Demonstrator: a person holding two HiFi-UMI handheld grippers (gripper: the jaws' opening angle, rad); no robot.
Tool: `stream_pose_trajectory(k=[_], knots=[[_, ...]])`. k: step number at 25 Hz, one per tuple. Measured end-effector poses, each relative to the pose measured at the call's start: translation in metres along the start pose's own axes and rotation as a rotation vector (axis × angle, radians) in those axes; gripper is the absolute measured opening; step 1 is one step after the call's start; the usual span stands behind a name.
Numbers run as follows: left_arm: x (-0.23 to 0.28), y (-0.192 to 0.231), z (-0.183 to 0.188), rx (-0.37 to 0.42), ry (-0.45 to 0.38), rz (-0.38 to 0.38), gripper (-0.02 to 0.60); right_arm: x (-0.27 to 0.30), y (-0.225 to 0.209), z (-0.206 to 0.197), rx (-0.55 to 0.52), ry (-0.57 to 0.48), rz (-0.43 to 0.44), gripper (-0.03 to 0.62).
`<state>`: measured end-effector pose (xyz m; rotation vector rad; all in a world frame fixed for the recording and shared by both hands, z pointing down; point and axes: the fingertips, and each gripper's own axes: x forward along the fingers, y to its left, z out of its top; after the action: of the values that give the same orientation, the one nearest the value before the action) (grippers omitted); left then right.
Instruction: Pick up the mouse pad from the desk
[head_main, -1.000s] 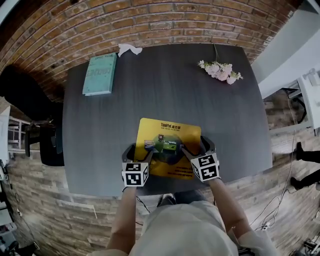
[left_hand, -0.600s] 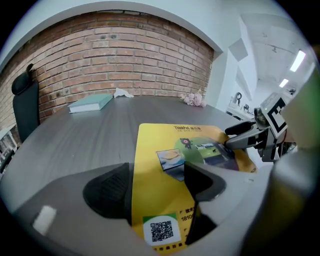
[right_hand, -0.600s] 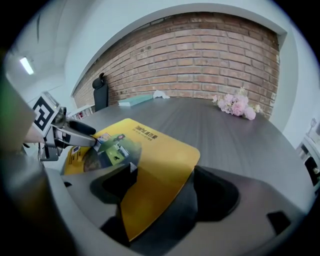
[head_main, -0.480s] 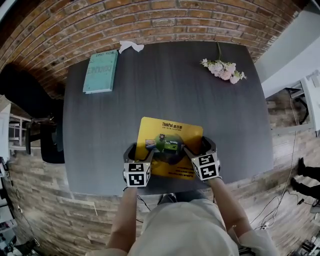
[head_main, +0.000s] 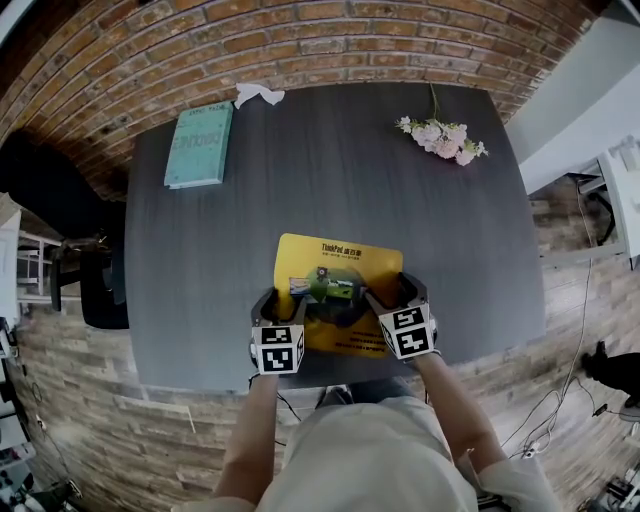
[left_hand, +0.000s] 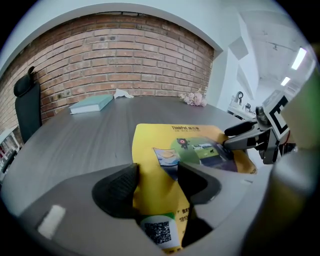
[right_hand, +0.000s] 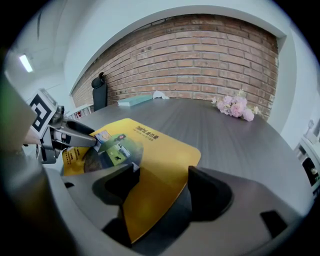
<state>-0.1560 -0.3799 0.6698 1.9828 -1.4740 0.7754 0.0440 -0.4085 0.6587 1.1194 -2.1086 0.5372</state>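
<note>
Head view: we see the yellow mouse pad (head_main: 340, 262) lying on the dark desk (head_main: 200, 260), close to the near edge. The left gripper (head_main: 283, 300) is at the pad's near left corner and the right gripper (head_main: 392, 292) at its near right corner. In both gripper views the jaws are apart and have just been closing. A pad corner lies between each pair, and neither pair is clamped on it. A teal book (head_main: 200, 147), a white tissue (head_main: 258, 96) and pink flowers (head_main: 440, 135) sit at the far side, well apart from the pad.
</note>
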Motion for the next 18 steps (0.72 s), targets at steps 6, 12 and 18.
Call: stream_pose_trajectory(k=[6,12,18], knots=[[0.000,-0.014,0.000,-0.033,0.001,-0.038,0.143,0.000,0.000,0.000,-0.005,0.005,-0.003,0.327],[-0.002,-0.026,0.004,-0.033,-0.014,-0.058,0.057,-0.001,0.001,0.001,-0.017,0.000,-0.004,0.310],[-0.007,-0.030,0.008,-0.039,-0.031,-0.066,0.046,-0.001,0.022,0.003,-0.048,-0.003,0.022,0.143]])
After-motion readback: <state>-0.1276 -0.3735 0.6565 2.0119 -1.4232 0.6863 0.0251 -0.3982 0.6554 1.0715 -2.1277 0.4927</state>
